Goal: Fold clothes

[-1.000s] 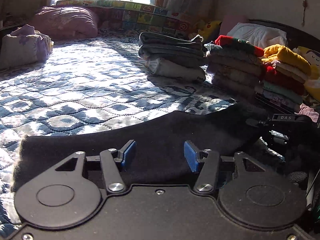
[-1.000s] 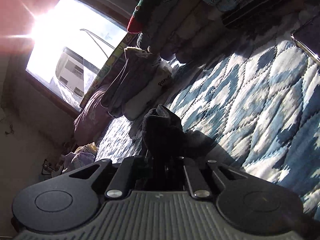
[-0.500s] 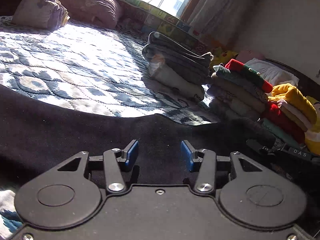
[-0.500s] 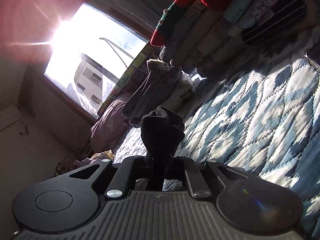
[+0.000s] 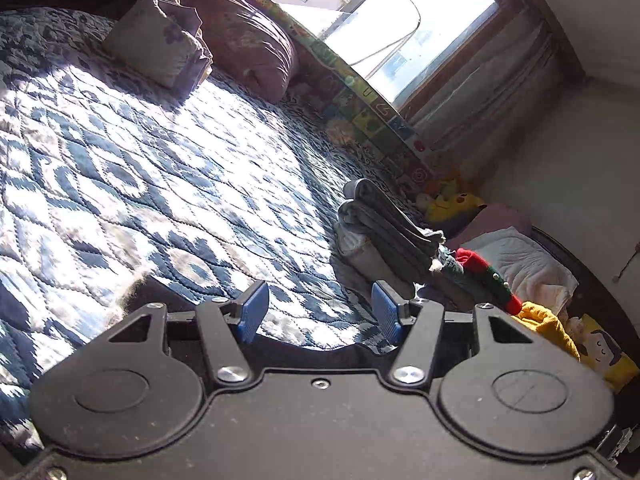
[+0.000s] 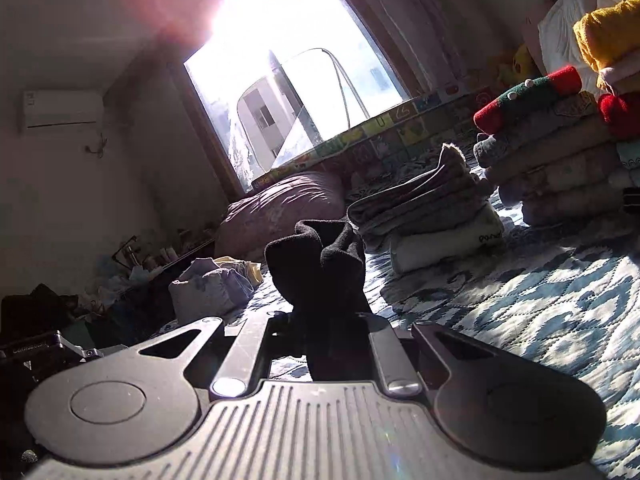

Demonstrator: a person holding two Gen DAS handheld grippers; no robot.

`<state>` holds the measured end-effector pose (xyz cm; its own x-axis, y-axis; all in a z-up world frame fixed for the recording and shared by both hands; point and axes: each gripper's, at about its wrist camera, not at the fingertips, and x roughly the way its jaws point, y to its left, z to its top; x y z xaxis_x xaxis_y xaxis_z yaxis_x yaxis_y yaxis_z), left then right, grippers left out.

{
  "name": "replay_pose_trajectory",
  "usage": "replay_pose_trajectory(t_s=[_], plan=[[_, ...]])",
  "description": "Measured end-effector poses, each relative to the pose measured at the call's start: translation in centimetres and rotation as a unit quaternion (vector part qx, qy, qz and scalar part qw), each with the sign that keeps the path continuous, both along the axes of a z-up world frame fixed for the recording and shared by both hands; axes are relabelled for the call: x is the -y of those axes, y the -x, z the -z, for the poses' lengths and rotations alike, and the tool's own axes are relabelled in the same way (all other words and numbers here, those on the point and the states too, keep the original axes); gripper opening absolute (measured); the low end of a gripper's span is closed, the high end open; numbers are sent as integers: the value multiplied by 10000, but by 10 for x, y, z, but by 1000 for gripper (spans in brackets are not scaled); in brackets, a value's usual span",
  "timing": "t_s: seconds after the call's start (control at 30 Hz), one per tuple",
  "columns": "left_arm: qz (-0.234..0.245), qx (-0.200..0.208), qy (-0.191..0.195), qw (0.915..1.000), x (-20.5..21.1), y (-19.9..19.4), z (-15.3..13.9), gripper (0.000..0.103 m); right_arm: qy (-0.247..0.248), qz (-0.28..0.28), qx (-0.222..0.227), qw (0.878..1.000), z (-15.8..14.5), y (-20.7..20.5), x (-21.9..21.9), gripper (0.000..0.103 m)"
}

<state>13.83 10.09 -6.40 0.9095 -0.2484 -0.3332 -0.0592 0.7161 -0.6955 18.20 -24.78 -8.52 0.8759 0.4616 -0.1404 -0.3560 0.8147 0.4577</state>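
Note:
A black fleece garment (image 5: 298, 354) lies on the blue-and-white quilt (image 5: 160, 184). In the left wrist view only a dark strip of it shows under and behind the fingers, plus a fuzzy corner at the left. My left gripper (image 5: 319, 312) hangs open over the quilt, with nothing between its blue pads (image 5: 252, 312). My right gripper (image 6: 326, 320) is shut on a bunched fold of the black garment (image 6: 320, 264), which sticks up ahead of the jaws and hides the fingertips.
Stacks of folded clothes stand on the bed ahead: a grey pile (image 6: 424, 208) (image 5: 384, 236) and a taller mixed pile (image 6: 560, 160) topped by a red-and-green item. A pillow (image 5: 156, 44) and purple duvet (image 5: 248, 48) lie by the window. Clutter (image 6: 60, 312) sits left of the bed.
The left gripper has tipped up and rolled, so the black garment has dropped almost out of its view. The right gripper has rolled level, still gripping the black fold.

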Motion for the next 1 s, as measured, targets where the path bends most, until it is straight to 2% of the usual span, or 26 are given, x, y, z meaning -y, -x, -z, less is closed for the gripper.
replay_pose_trajectory(t_s=[0.17, 0.3, 0.4, 0.6, 0.7, 0.87, 1.0], plan=[[-202, -298, 837, 9958, -49, 19, 11, 59, 1316, -368, 252, 9903, -8, 8, -92, 11], [-229, -539, 1403, 9884, -74, 21, 31, 59, 2432, -620, 414, 9671, 5, 18, -162, 11], [-99, -689, 1665, 9836, -82, 16, 44, 59, 3028, -776, 581, 9481, 19, 30, -199, 11], [190, -837, 1596, 9834, -77, 2, 58, 59, 3891, -850, 1071, 9110, 37, 51, -243, 11], [291, -863, 1606, 9828, -78, -3, 67, 59, 4315, -904, 1345, 8874, 41, 59, -258, 11], [375, -811, 1636, 9825, -81, -11, 73, 61, 5224, -1136, 1766, 8265, 59, 73, -282, 11], [412, -903, 1489, 9839, -80, -17, 76, 62, 5462, -1271, 1948, 8047, 62, 76, -289, 13]])
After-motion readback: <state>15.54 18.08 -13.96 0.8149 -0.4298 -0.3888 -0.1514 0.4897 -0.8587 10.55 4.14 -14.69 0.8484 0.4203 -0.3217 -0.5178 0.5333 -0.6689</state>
